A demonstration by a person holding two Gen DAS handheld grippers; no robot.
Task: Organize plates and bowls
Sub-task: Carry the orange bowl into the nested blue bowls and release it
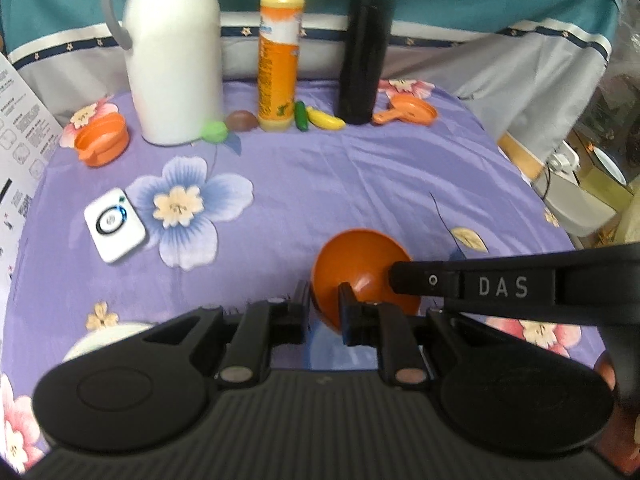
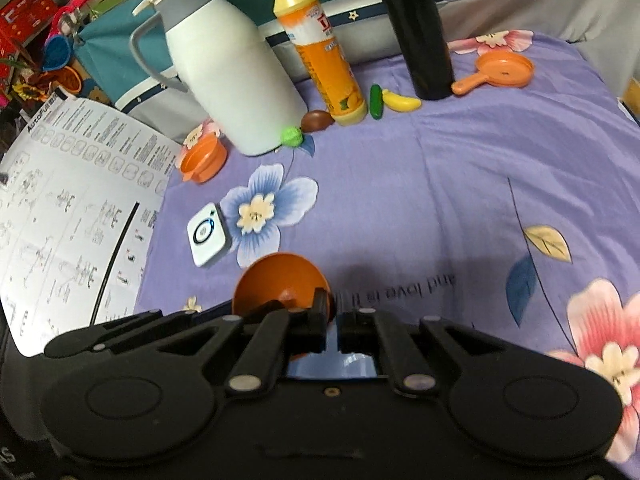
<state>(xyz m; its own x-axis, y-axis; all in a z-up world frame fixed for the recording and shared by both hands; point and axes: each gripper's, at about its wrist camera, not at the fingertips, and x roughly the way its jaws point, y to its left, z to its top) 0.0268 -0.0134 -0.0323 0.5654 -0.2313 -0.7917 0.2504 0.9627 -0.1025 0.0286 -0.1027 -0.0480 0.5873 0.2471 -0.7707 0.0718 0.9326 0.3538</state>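
Observation:
A small orange bowl sits low over the purple flowered cloth, held from both sides. My left gripper is shut on its near-left rim. My right gripper is shut on its right rim; its finger reaches into the left wrist view. In the right wrist view the bowl shows just ahead of the fingers. A white plate edge peeks out at the lower left of the left wrist view.
At the back stand a white jug, an orange detergent bottle and a black flask. An orange cup, orange toy pan, toy fruits, a white device and a paper sheet lie around.

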